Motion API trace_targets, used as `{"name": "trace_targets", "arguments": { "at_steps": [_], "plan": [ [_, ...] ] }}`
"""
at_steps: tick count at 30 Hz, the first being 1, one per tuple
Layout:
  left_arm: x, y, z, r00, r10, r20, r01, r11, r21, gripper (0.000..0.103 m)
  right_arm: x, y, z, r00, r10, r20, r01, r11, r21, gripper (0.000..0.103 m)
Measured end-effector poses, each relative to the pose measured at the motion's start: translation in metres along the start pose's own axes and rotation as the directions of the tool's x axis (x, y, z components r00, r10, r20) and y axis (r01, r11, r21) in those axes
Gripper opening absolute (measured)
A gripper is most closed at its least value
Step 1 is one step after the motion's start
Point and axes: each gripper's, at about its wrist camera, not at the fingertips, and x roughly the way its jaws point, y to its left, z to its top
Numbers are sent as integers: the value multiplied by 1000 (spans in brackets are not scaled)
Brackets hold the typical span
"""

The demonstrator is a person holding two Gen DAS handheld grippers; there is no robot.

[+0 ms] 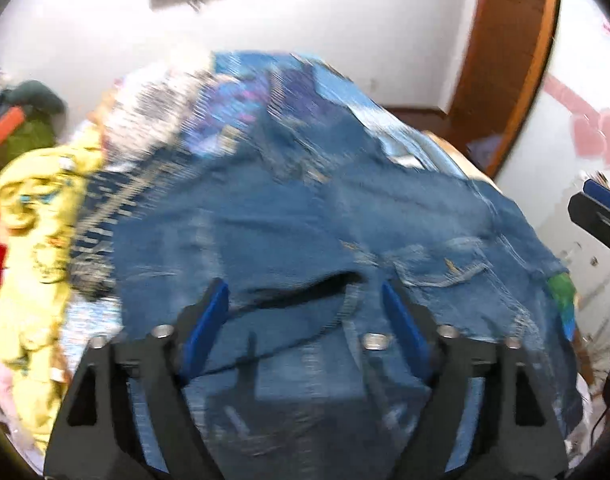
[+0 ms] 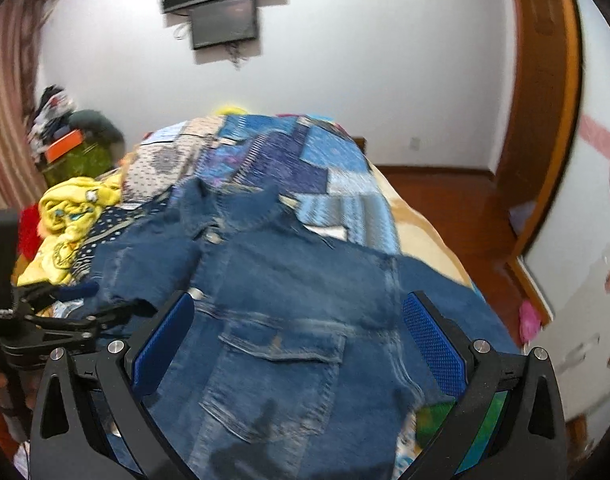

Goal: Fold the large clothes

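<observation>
A blue denim jacket (image 1: 305, 220) lies spread on the bed, its collar at the far end and a flap pocket (image 2: 281, 344) close to the camera. My left gripper (image 1: 305, 296) hovers low over the jacket's near part, jaws wide apart, with denim beneath them and nothing pinched. My right gripper (image 2: 299, 310) is open too, above the jacket (image 2: 285, 280) near the pocket, and its pads touch no cloth. In the left wrist view, a blue-padded finger (image 1: 597, 204) of the right gripper shows at the right edge. That view is blurred.
A patchwork quilt (image 2: 305, 160) covers the bed beyond the jacket. A crumpled yellow garment (image 2: 73, 208) and something red lie at the left. A green bag with an orange box (image 2: 65, 148) stands behind them. A wooden door frame (image 2: 545, 100) and the floor are to the right.
</observation>
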Motion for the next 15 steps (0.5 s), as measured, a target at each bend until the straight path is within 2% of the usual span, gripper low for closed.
{"name": "trace_targets", "arguments": {
  "at_steps": [3,8,12,15],
  "plan": [
    [-18,29,-3,995,77,59,-74,996,-43,94,4,25,6,1000,11,12,-10,998,-66,103],
    [-33,90,-16,979,191,66,-182,975,-126,95,25,66,7,999,52,-15,-53,985,-163,103],
    [-29,133,-37,978,207,16,-198,952,-233,95,53,105,6,992,101,-75,-117,958,-263,103],
    [-20,155,-52,977,213,-23,-211,937,-279,95,76,132,3,979,149,-141,-188,925,-330,103]
  ]
}}
